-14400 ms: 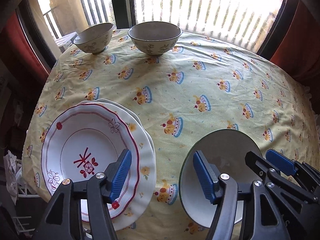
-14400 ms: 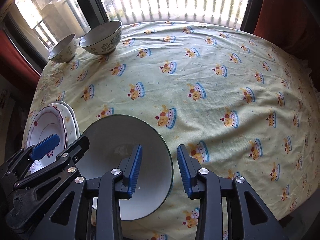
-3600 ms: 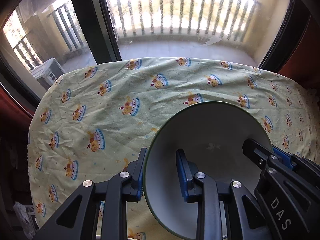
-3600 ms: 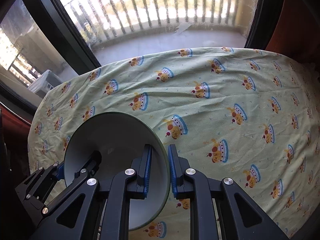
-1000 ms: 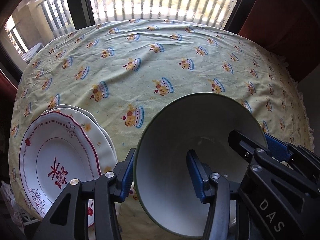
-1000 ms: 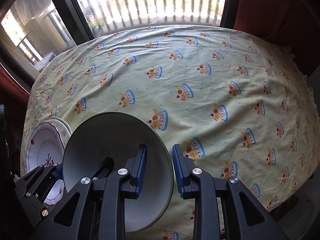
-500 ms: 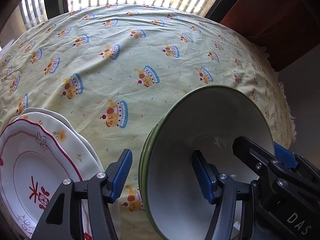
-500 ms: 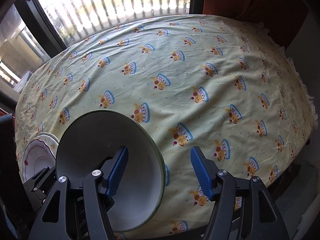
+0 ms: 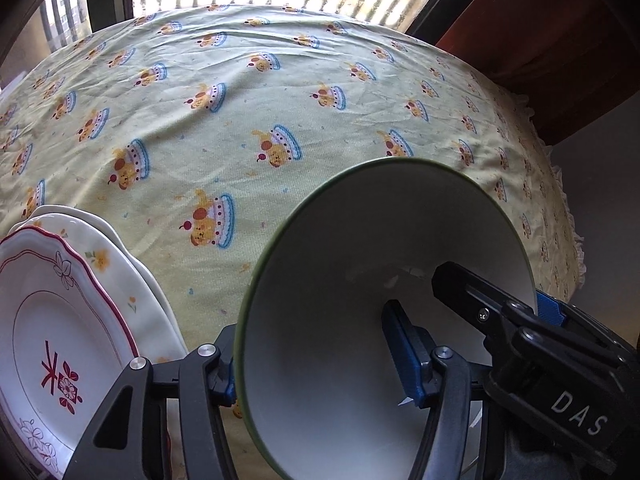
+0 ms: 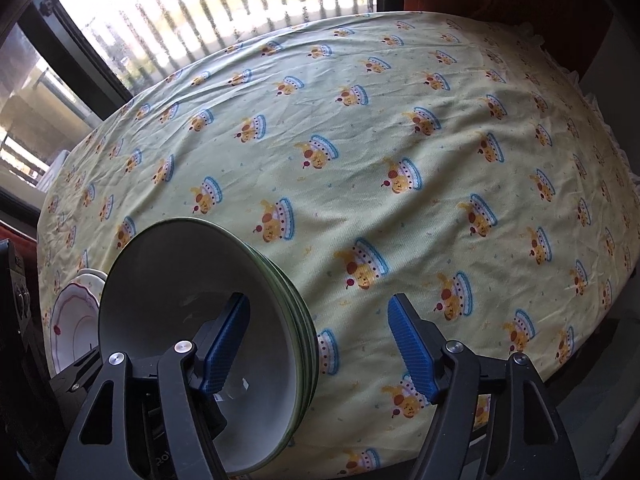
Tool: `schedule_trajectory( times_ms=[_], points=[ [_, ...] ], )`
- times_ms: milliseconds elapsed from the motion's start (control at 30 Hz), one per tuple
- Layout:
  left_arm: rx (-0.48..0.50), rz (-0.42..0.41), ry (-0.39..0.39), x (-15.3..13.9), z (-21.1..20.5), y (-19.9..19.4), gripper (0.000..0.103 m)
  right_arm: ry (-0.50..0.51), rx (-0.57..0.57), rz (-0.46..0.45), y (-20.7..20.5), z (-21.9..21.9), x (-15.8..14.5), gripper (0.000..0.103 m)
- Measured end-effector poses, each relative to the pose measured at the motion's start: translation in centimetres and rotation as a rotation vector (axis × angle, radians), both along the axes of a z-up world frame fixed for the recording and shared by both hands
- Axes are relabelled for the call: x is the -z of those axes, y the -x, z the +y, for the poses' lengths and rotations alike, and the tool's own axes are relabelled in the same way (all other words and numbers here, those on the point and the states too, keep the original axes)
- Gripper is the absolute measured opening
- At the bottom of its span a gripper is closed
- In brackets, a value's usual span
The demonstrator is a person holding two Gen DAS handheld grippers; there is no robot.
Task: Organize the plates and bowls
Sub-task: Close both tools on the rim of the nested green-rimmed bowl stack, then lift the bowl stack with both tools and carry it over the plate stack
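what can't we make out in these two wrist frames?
- Bowls: the right view shows stacked green rims; how many, I cannot tell, and the claws cover the bottom.
- Plates: cut by the left view's edge; the top plate hides the count.
- Left claw: outer pad hidden behind the bowl wall, so contact is unclear.

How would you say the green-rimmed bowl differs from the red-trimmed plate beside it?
The green-rimmed bowl is deep and plain white inside; the red-trimmed plate is shallow, with a red motif and flowers. The bowl's rim is smooth and round; the plate's is scalloped. Gripper fingers straddle the bowl's rim; none reach the plate. Both sit atop stacks of like pieces.
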State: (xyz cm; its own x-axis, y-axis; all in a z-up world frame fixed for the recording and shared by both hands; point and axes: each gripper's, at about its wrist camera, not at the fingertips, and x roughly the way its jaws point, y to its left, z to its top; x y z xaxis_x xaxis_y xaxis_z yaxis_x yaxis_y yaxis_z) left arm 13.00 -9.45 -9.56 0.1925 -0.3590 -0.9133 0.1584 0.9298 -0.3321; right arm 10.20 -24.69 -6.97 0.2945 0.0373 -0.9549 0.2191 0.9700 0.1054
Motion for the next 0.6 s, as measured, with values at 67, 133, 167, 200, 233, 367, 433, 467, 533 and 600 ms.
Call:
schedule_trajectory(
  times_ms=[67, 133, 167, 200, 233, 367, 433, 467, 533, 600],
  points=[
    [-0.020, -0.001, -0.015, -0.1, -0.1, 0.1, 0.063, -0.026, -0.024, -0.003, -0.4, -0.3, 0.4, 0.075],
    [-0.034, -0.006, -0.027, -0.1, -0.1, 0.2, 0.064, -0.044, -0.050, -0.006, -0.7, -0.5, 0.8, 0.075],
    [-0.041, -0.007, -0.033, -0.2, -0.2, 0.2, 0.064, -0.050, -0.060, -0.011, -0.7, -0.6, 0.9, 0.075],
    [-0.049, -0.007, -0.038, -0.2, -0.2, 0.3, 0.064, -0.063, -0.067, -0.016, -0.8, -0.8, 1.1, 0.075],
    [-0.060, -0.008, -0.045, -0.2, -0.3, 0.3, 0.064, -0.085, -0.070, -0.017, -0.8, -1.0, 1.3, 0.074],
    [-0.104, -0.023, -0.075, -0.4, -0.6, 0.8, 0.065, -0.157, -0.083, -0.009, -1.0, -1.7, 1.8, 0.073],
    [-0.124, -0.031, -0.086, -0.5, -0.7, 1.0, 0.064, -0.183, -0.101, -0.008, -1.0, -1.8, 1.9, 0.068],
    [-0.134, -0.032, -0.089, -0.5, -0.7, 1.1, 0.064, -0.199, -0.117, -0.011, -1.1, -1.7, 1.9, 0.061],
    [-0.153, -0.031, -0.094, -0.5, -0.8, 1.2, 0.064, -0.223, -0.148, -0.014, -1.1, -1.5, 1.8, 0.053],
    [-0.170, -0.032, -0.108, -0.7, -0.9, 1.4, 0.063, -0.241, -0.157, -0.011, -1.2, -1.3, 1.7, 0.040]
  ],
)
